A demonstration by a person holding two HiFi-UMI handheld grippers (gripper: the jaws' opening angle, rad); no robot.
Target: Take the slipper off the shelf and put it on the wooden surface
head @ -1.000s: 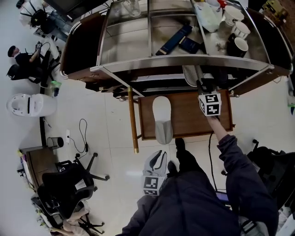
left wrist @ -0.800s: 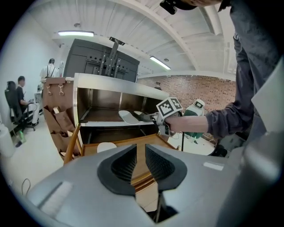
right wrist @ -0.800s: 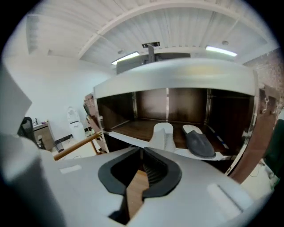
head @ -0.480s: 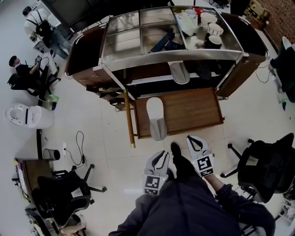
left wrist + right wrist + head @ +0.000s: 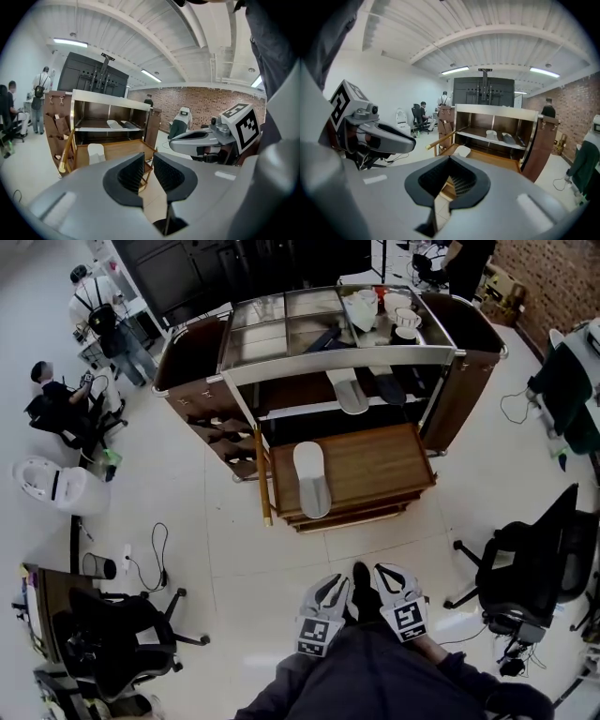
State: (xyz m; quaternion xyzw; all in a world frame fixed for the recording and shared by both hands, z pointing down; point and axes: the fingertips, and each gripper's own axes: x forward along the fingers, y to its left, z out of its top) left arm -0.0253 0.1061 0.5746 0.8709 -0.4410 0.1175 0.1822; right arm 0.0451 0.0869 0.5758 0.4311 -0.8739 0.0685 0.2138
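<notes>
A white slipper point(image 5: 311, 478) lies on the wooden surface point(image 5: 375, 470) of the cart, at its left end. On the shelf above, a second white slipper point(image 5: 350, 392) rests beside a dark slipper point(image 5: 388, 386). Both grippers hang low near my body, well short of the cart. My left gripper point(image 5: 334, 585) holds its jaws a narrow gap apart with nothing between them. My right gripper point(image 5: 384, 576) is shut and empty. The left gripper view shows the slipper on the wood point(image 5: 96, 152) and the shelf slipper point(image 5: 114, 124). The right gripper view shows both too, the one on the wood point(image 5: 461, 151) and the shelf one point(image 5: 492, 135).
The cart's steel top point(image 5: 281, 324) carries cups point(image 5: 403, 320) and other items. A brass pole point(image 5: 262, 488) stands at the wooden surface's left side. Office chairs stand at left point(image 5: 117, 634) and right point(image 5: 520, 568). People point(image 5: 56, 409) are at the far left.
My right gripper has drawn back from the shelf to beside the left gripper near my body. I have stepped away from the cart. The slippers have not moved.
</notes>
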